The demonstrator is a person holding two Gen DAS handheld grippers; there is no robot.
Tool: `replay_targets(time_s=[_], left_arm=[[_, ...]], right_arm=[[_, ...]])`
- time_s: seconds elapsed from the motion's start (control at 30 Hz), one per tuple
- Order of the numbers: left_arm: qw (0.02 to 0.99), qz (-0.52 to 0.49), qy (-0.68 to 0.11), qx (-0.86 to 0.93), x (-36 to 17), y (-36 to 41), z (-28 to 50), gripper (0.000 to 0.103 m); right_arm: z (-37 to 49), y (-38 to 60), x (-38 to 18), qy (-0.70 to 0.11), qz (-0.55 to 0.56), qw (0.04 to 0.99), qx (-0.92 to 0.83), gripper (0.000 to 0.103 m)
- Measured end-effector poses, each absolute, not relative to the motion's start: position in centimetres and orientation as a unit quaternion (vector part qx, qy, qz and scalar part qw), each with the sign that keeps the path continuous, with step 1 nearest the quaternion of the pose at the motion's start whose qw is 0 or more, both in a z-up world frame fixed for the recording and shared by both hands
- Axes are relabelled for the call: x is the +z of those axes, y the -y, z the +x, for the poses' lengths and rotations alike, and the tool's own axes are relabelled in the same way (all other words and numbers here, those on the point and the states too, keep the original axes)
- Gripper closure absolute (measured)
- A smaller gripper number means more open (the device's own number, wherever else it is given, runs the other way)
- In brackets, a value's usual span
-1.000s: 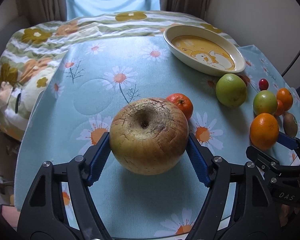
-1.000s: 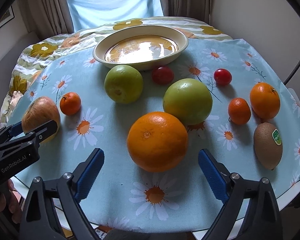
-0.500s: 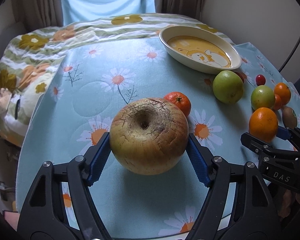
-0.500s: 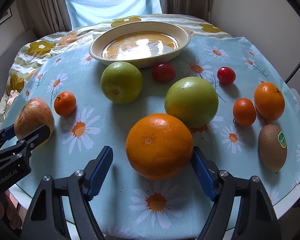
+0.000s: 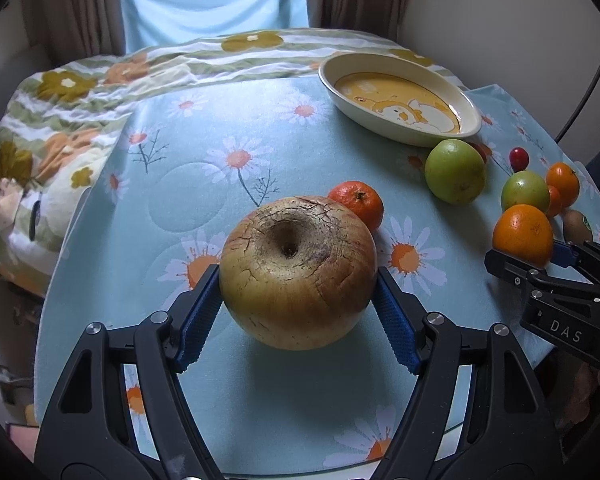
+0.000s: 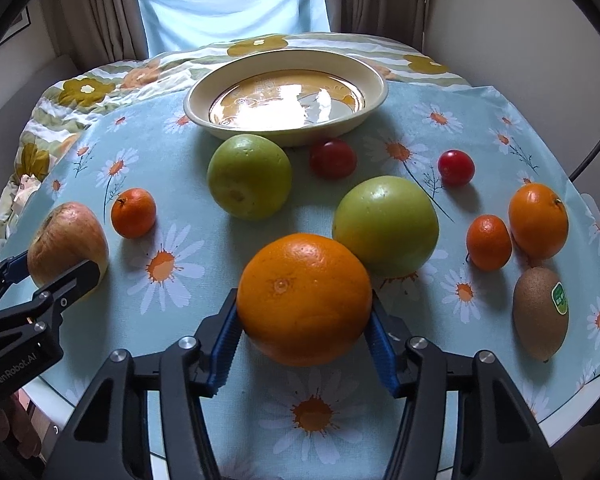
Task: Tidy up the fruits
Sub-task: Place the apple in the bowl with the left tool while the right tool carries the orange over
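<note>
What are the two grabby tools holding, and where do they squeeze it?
The left tool squeezes the wrinkly apple by its sides. The right tool, just closing, squeezes the big orange by its sides.

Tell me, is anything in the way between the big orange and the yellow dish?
Yes. The right gripper has just been closing on the big orange. Two green fruits and a red one lie between it and the dish.

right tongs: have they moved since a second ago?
Yes. The right tongs have just been closing onto the big orange; the pads now touch both its sides. The dish barely shifts in view.
</note>
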State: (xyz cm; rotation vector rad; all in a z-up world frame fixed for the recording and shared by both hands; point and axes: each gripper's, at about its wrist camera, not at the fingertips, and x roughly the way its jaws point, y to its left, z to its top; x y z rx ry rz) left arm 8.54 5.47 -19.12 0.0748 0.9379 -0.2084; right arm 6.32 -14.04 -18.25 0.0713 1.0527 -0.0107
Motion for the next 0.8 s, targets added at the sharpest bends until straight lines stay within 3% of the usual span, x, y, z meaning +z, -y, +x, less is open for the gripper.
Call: replay_targets(time_s=[0.8], left_arm=[[0.912,0.029,-0.392,-0.118,-11.4,-2.8,12.2,0.024]], right_arm=[[9.1,15.6,-10.6,-0.464,0.032,0.885,0.017,0.05]])
